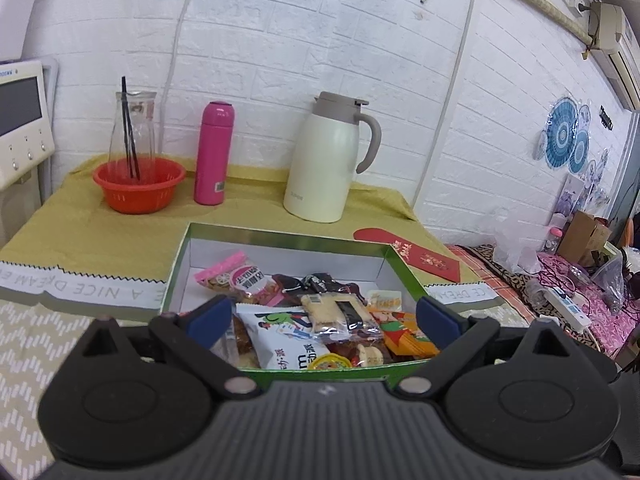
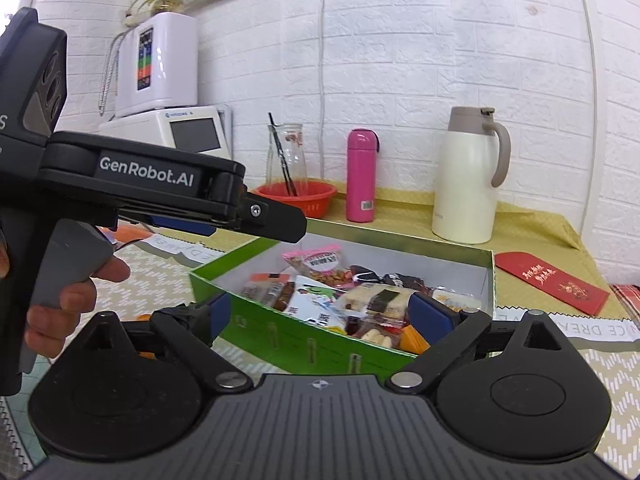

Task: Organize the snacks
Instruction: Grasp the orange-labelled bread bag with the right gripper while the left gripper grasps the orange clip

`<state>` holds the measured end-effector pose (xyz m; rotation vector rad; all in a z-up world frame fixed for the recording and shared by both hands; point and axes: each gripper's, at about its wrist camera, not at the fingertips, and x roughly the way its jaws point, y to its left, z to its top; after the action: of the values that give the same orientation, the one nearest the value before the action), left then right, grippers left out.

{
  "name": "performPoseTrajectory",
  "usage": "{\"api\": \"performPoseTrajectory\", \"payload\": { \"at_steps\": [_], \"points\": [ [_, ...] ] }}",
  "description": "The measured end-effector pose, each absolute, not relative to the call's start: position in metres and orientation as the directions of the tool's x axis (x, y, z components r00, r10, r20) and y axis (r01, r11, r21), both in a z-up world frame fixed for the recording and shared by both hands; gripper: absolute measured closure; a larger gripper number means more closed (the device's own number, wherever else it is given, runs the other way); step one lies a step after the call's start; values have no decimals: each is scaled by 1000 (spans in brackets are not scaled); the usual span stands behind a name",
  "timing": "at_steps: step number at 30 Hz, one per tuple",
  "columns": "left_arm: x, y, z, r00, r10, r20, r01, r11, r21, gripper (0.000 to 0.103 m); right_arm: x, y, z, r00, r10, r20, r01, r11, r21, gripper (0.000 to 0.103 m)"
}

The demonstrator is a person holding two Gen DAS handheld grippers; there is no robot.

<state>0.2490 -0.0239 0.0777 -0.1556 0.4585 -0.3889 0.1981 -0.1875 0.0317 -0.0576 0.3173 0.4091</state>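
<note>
A green cardboard box [image 1: 182, 264] with a white inside is sitting near the front edge of a table covered in a yellow-green cloth [image 1: 80, 232], likely set there so both hands can reach into it. The snacks [image 1: 320, 320], a jumble of small wrapped packets, are lying heaped in the near half of the box, leaving the far half bare.

The left gripper [image 1: 325, 316] is hovering just above the near rim, its blue-padded jaws spread wide and holding nothing. The right gripper [image 2: 320, 312] is doing the same from the box's right-hand corner, also spread wide and empty. A person's hand [image 2: 60, 300] is squeezing the left tool's grey trigger.

A cream thermos jug [image 1: 324, 160], a pink flask [image 1: 212, 152] and an orange basket [image 1: 138, 184] holding a glass carafe [image 1: 134, 128] are standing along the white brick wall, well clear of the work. A red envelope [image 1: 412, 254] is lying beside the box.

The gripper bodies are hiding the box's front wall and the nearest packets. Packet labels are too small to read.
</note>
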Motion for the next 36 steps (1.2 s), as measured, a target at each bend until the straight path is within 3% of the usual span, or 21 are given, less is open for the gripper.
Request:
{"api": "performPoseTrajectory", "payload": {
  "at_steps": [6, 11, 18, 28, 29, 36],
  "points": [
    [202, 15, 94, 836, -424, -349, 343, 900, -270, 6, 170, -176, 36, 852, 415, -318, -437, 900, 5, 0],
    [177, 55, 89, 842, -373, -390, 284, 921, -268, 6, 156, -158, 28, 806, 467, -364, -492, 870, 27, 0],
    [166, 106, 58, 813, -346, -469, 184, 916, -356, 6, 167, -108, -1, 700, 535, -473, -572, 817, 78, 0],
    [162, 136, 43, 808, -329, -489, 125, 907, -403, 6, 206, -55, -22, 679, 525, -513, -594, 804, 37, 0],
    [164, 135, 42, 805, -332, -491, 129, 906, -402, 6, 207, -56, -24, 669, 519, -532, -594, 804, 38, 15],
    [176, 120, 26, 770, -378, -514, 168, 897, -409, 6, 179, -85, -24, 692, 463, -554, -555, 832, 1, 20]
  ]
}}
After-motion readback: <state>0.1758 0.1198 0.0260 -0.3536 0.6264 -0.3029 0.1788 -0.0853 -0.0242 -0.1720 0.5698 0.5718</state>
